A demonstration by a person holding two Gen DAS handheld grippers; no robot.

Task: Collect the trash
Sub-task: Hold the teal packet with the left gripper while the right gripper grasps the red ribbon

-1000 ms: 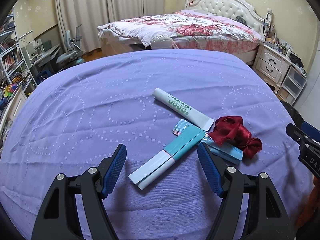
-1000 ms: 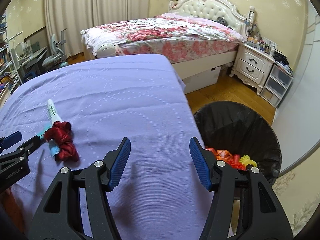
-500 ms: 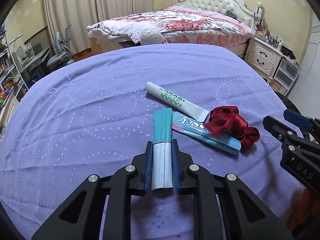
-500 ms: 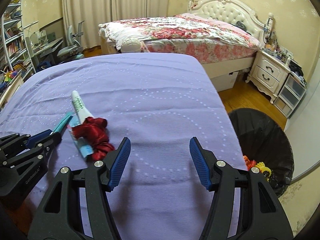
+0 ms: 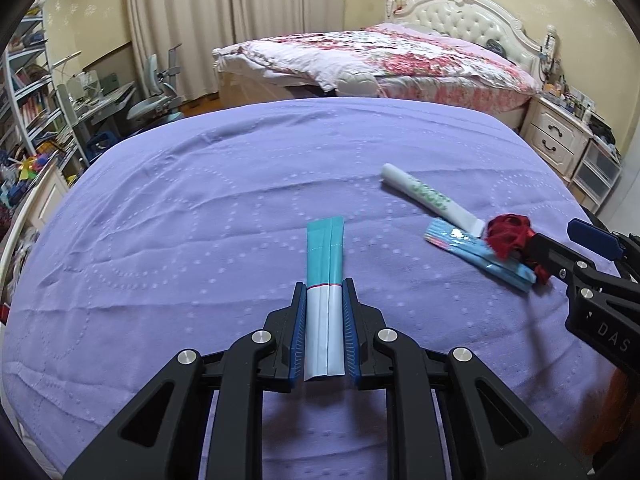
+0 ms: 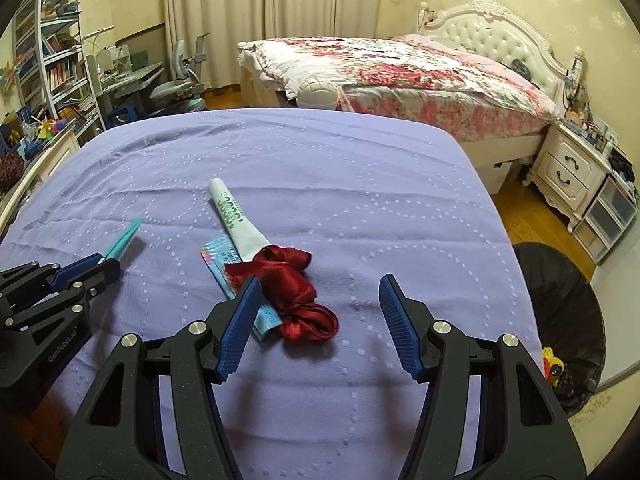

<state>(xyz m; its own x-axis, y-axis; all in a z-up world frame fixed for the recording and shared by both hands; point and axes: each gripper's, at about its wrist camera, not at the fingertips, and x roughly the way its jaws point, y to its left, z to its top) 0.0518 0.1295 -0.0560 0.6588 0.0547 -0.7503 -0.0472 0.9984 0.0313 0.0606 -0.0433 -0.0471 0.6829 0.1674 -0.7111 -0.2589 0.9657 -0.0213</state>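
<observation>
My left gripper point(image 5: 324, 320) is shut on a long teal and white wrapper point(image 5: 325, 256), which sticks out forward above the purple cloth; in the right wrist view the same wrapper point(image 6: 122, 242) pokes from the left gripper point(image 6: 102, 266) at the left. A red ribbon bundle point(image 6: 294, 292) lies on a light blue packet point(image 6: 218, 254) beside a white tube with green print point(image 6: 234, 220). My right gripper point(image 6: 320, 312) stands open just in front of the ribbon, its left finger over the packet. From the left wrist, the right gripper point(image 5: 560, 244) covers part of the ribbon point(image 5: 508, 232).
The purple-covered table point(image 6: 320, 168) ends at the right above a black-lined trash bin point(image 6: 560, 312) holding bright scraps. A bed point(image 6: 400, 68), white nightstand point(image 6: 572, 168) and a desk with chair point(image 6: 176, 84) stand beyond.
The left gripper closed on the teal wrapper and carried it left, away from the pile. The right gripper swung left from the bin side toward the red ribbon.
</observation>
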